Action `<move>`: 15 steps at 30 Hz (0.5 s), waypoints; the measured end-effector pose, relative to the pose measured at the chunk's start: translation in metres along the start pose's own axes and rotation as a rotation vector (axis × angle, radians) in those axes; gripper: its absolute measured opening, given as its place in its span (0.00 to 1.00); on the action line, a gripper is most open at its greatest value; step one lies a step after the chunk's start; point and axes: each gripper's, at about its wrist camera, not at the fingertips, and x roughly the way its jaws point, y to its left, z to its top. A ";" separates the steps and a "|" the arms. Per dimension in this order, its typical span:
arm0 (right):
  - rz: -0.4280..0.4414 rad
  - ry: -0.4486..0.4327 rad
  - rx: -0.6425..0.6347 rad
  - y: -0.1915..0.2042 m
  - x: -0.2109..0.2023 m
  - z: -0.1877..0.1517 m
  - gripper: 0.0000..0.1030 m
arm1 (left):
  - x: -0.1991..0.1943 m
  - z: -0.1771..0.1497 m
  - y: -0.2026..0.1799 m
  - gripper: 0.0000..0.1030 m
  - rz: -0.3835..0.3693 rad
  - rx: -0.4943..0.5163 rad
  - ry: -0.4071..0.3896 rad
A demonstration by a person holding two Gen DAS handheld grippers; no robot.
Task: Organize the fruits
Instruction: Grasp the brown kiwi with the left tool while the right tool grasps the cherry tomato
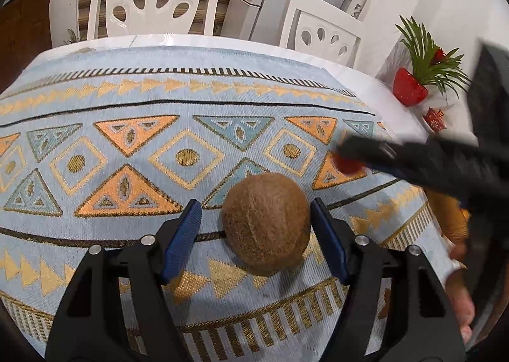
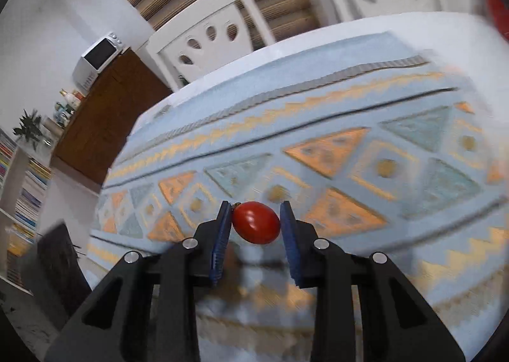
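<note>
Left claw [image 1: 256, 219]: I have it apart around the coconut [image 1: 266, 223]; one pad touching, so closing may roll it.
Right claw [image 2: 256, 222]: clamped on tomato [image 2: 256, 222]; my fast swing may drop or crush it.

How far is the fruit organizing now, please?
Nothing looks sorted yet; no container is in view. In hand: the right tongs grip a small red fruit above the patterned cloth. Left: the coconut sits on the cloth between the open left tongs, not gripped.
</note>
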 end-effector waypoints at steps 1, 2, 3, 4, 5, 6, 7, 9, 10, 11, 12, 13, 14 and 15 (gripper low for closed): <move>-0.022 -0.004 -0.005 -0.003 -0.006 -0.006 0.30 | 0.000 0.000 -0.002 0.57 -0.017 0.008 0.000; -0.053 -0.011 -0.008 -0.009 -0.014 -0.015 0.31 | 0.000 0.000 -0.004 0.54 -0.021 0.017 -0.002; -0.081 -0.016 -0.014 -0.014 -0.020 -0.023 0.31 | -0.001 -0.002 -0.007 0.54 -0.009 0.028 -0.007; -0.100 -0.015 -0.019 -0.016 -0.023 -0.030 0.31 | -0.001 -0.003 -0.010 0.54 0.005 0.046 -0.013; -0.132 -0.018 -0.023 -0.020 -0.026 -0.038 0.31 | -0.001 -0.003 -0.012 0.54 0.014 0.058 -0.016; -0.162 -0.024 -0.031 -0.022 -0.028 -0.044 0.31 | -0.002 -0.004 -0.014 0.54 0.021 0.066 -0.019; -0.175 -0.025 -0.037 -0.023 -0.029 -0.048 0.31 | -0.002 -0.004 -0.015 0.54 0.024 0.070 -0.022; -0.179 -0.015 -0.036 -0.027 -0.026 -0.056 0.31 | -0.002 -0.004 -0.013 0.54 0.018 0.065 -0.022; -0.173 -0.011 -0.032 -0.028 -0.025 -0.058 0.32 | -0.002 -0.004 -0.011 0.54 0.012 0.060 -0.021; -0.171 -0.010 -0.035 -0.028 -0.022 -0.061 0.32 | -0.003 -0.004 -0.009 0.54 0.006 0.054 -0.020; -0.172 -0.009 -0.039 -0.028 -0.020 -0.062 0.32 | -0.003 -0.004 -0.009 0.54 0.002 0.052 -0.019; -0.162 -0.007 -0.041 -0.028 -0.018 -0.064 0.32 | -0.002 -0.004 -0.008 0.54 0.000 0.052 -0.019; -0.149 -0.007 -0.039 -0.029 -0.018 -0.064 0.32 | -0.002 -0.003 -0.008 0.54 0.000 0.052 -0.019; -0.139 -0.006 -0.035 -0.031 -0.019 -0.065 0.33 | -0.002 -0.004 -0.008 0.54 0.000 0.053 -0.019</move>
